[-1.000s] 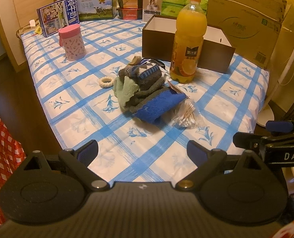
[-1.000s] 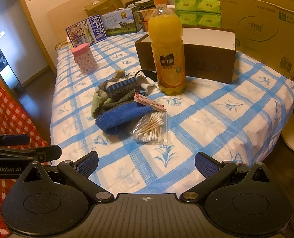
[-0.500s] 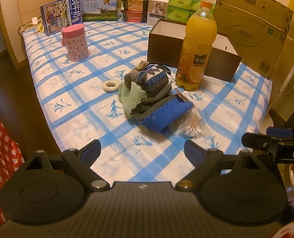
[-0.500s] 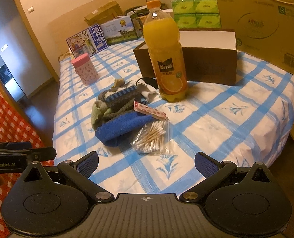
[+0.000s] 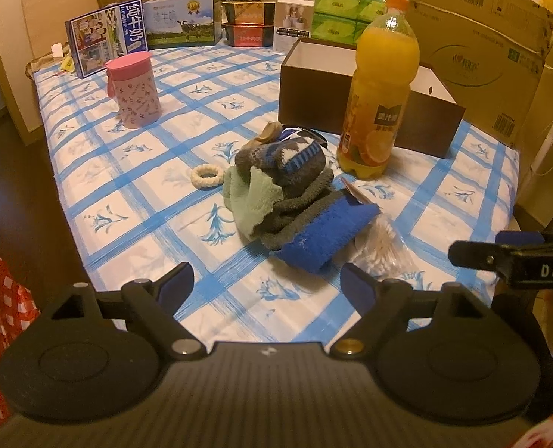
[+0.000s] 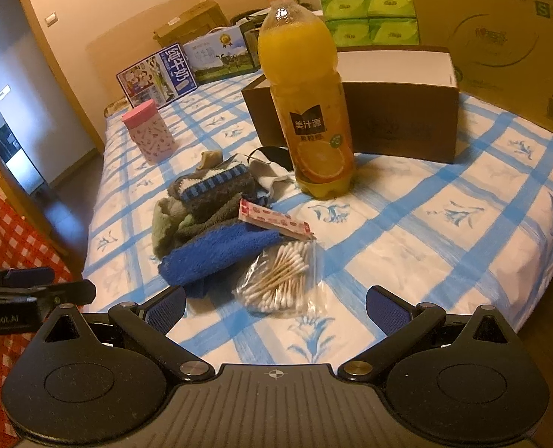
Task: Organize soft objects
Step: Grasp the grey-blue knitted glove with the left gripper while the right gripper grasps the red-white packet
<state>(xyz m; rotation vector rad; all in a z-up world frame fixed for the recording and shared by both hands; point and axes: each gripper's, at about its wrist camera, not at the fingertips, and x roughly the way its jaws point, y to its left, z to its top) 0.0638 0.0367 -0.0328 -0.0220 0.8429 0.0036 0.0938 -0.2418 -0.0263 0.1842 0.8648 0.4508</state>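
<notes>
Left gripper (image 5: 267,285): jaws spread wide, nothing between them, held off the near edge of the table (image 5: 134,171).
Right gripper (image 6: 275,306): also wide apart and empty, low over the near edge, to the right of the left one.
Soft pile (image 5: 291,194): a heap of socks and cloths near the middle of the checked tablecloth — a blue towel (image 5: 325,237) at the near end, a grey knit piece above it, a pale green cloth (image 5: 252,201) on its left side, a patterned sock (image 5: 287,155) on top.
Neighbours: a bag of cotton swabs (image 6: 280,276) touches the blue towel's right side, and a small pink packet (image 6: 274,220) rests on the pile's edge. An orange juice bottle (image 5: 381,89) stands upright just behind and to the right.
Likely destination: the open brown box (image 5: 313,86) behind the bottle — a judgement only, as the task names no container.
Key relation: the pile lies straight ahead of the left gripper and ahead-left of the right one. The towel's long axis runs on a diagonal, near-right to far-left, in the left view.
Nearer arm: both are about equally close; the left is better centred on the towel, while the right meets the swab bag first.
Progress: 0 items appear sorted yet.
Risk: a grab at the towel could drag the swab bag or the packet along.
</notes>
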